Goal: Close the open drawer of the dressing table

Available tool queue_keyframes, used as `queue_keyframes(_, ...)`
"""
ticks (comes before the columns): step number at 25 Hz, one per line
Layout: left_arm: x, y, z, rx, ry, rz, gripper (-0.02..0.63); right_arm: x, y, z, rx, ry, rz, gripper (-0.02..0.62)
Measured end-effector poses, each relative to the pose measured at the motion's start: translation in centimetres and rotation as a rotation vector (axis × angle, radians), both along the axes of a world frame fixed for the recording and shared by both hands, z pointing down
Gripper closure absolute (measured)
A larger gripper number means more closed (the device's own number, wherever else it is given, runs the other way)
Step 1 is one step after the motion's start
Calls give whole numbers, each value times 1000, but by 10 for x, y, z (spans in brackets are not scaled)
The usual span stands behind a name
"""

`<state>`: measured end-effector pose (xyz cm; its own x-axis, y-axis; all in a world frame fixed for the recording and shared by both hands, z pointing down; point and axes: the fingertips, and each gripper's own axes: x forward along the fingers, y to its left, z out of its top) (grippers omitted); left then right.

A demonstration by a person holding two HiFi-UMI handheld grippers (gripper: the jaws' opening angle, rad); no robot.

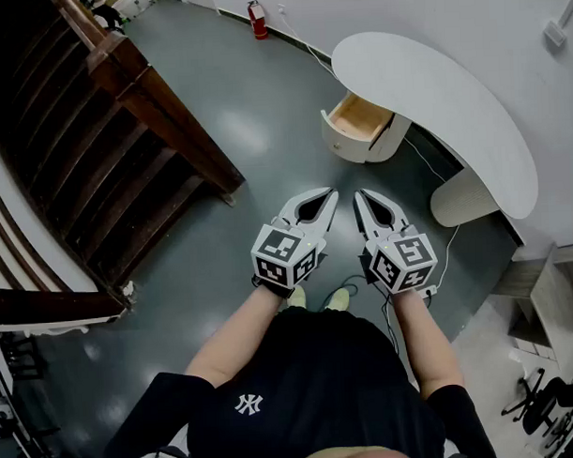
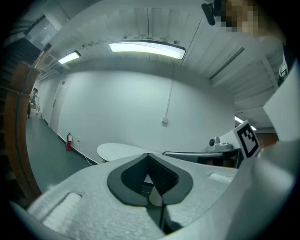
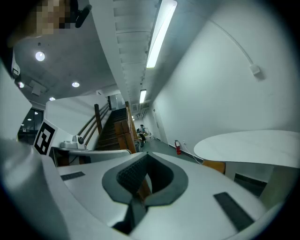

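The white dressing table (image 1: pixel 451 95) stands against the wall at the upper right of the head view. Its drawer (image 1: pixel 358 118) is pulled out toward the left, and the wooden inside shows. My left gripper (image 1: pixel 329 194) and right gripper (image 1: pixel 359 196) are held side by side in front of me, well short of the drawer. Both point toward it, jaws shut, with nothing between them. In the left gripper view the shut left gripper (image 2: pixel 149 155) faces the table top (image 2: pixel 119 151). In the right gripper view the right gripper (image 3: pixel 146 155) is shut, with the table top (image 3: pixel 253 143) to its right.
A dark wooden staircase (image 1: pixel 105 136) fills the left of the head view. A red fire extinguisher (image 1: pixel 258 20) stands by the far wall. A thin cable (image 1: pixel 434 166) runs along the grey floor near the table. Shelving (image 1: pixel 552 299) sits at the right edge.
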<state>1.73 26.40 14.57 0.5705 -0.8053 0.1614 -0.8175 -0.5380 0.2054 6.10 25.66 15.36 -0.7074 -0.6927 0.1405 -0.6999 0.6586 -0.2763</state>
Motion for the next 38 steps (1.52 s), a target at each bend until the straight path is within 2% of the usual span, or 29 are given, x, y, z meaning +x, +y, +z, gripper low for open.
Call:
queue_keyframes(12, 15, 5, 1, -3, 4, 8, 595, 11, 3, -3, 9, 0, 1, 581)
queue_keyframes(16, 16, 7, 1, -6, 6, 8, 595, 13, 6, -6, 5, -36, -15, 580)
queue_keyframes(29, 11, 0, 5, 16, -21, -77, 595, 44, -7, 5, -22, -108, -5, 580)
queue_keyframes(38, 10, -24, 19, 4, -29, -87, 595, 37, -29, 21, -43, -98, -8, 580)
